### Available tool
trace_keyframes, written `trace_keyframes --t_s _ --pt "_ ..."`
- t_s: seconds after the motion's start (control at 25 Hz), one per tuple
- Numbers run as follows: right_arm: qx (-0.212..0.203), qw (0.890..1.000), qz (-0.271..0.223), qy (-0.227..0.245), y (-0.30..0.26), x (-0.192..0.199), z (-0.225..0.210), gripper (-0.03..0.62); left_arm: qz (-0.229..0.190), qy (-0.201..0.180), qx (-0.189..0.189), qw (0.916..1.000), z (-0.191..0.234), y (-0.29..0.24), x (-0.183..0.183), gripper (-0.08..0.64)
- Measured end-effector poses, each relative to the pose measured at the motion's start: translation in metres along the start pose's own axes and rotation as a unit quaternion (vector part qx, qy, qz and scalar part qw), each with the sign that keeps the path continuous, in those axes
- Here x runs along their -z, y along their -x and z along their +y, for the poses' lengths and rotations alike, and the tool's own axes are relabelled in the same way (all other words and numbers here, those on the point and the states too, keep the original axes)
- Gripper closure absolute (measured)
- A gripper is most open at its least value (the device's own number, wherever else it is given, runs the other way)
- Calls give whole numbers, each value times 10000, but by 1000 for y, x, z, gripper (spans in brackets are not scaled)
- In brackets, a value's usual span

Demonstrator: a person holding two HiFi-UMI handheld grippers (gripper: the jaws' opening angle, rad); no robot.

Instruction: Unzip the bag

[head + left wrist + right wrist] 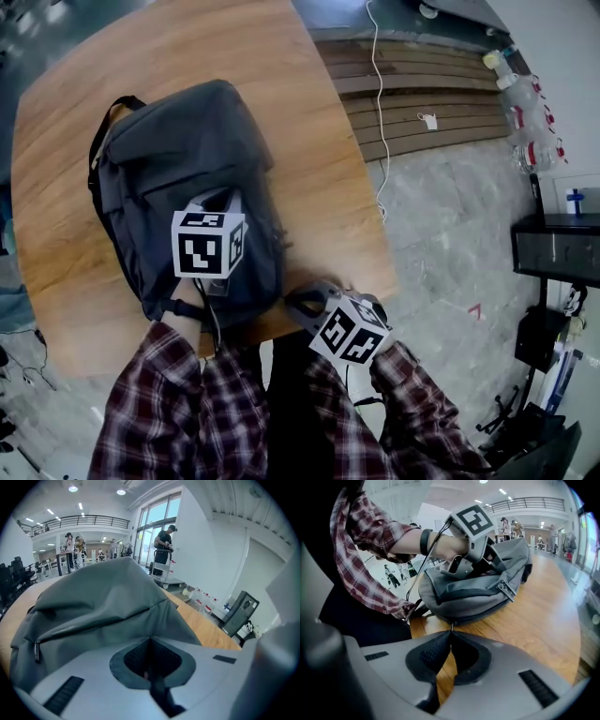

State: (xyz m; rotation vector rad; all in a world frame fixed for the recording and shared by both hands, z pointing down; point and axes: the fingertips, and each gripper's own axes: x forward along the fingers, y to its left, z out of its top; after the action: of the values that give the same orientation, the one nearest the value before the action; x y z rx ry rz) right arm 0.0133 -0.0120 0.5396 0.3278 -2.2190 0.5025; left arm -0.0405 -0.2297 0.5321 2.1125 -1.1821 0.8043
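A dark grey backpack (187, 178) lies flat on the round wooden table (319, 159). My left gripper (216, 202) rests on top of the bag, shut, with a fold of the bag's fabric (108, 602) gathered at its tips (150, 641). It shows in the right gripper view as the left gripper (490, 559) pressed onto the backpack (487, 592). My right gripper (302, 302) is at the bag's near right corner by the table edge. Its jaws (451, 633) are shut on a small metal zipper pull (451, 627) at the bag's lower seam.
Other zipper pulls (505, 588) (36, 649) hang on the bag's side. Right of the table are a stone floor, wooden slats with a white cable (378, 94), bottles (525, 103) and a black cabinet (558, 248). People stand far off in the hall.
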Motion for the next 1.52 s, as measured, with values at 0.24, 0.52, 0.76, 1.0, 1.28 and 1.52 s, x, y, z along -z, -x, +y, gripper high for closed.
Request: trace_keyframes --t_s 0.24,0.52,0.76,1.0,1.28,1.52 --pt "688 9975 -147 -98 7 -4 -38 577 -515 1036 196 9931 33 5 -22 552" --pt "1283 9916 -163 -53 15 -22 -109 577 -291 648 -77 9974 69 34 -1 552" --pt "1483 9888 -50 180 -3 -50 -151 577 -154 -671 -720 9950 50 57 40 552" --pt "1468 9889 -68 206 -17 -68 -166 577 42 195 -677 9975 43 71 68 552" --pt "1383 9901 -88 245 -20 -77 -160 577 -285 -1075 232 9935 1 92 34 552" --pt "1376 9901 -139 235 -17 -77 -151 577 470 -3102 1141 9426 -45 35 11 552"
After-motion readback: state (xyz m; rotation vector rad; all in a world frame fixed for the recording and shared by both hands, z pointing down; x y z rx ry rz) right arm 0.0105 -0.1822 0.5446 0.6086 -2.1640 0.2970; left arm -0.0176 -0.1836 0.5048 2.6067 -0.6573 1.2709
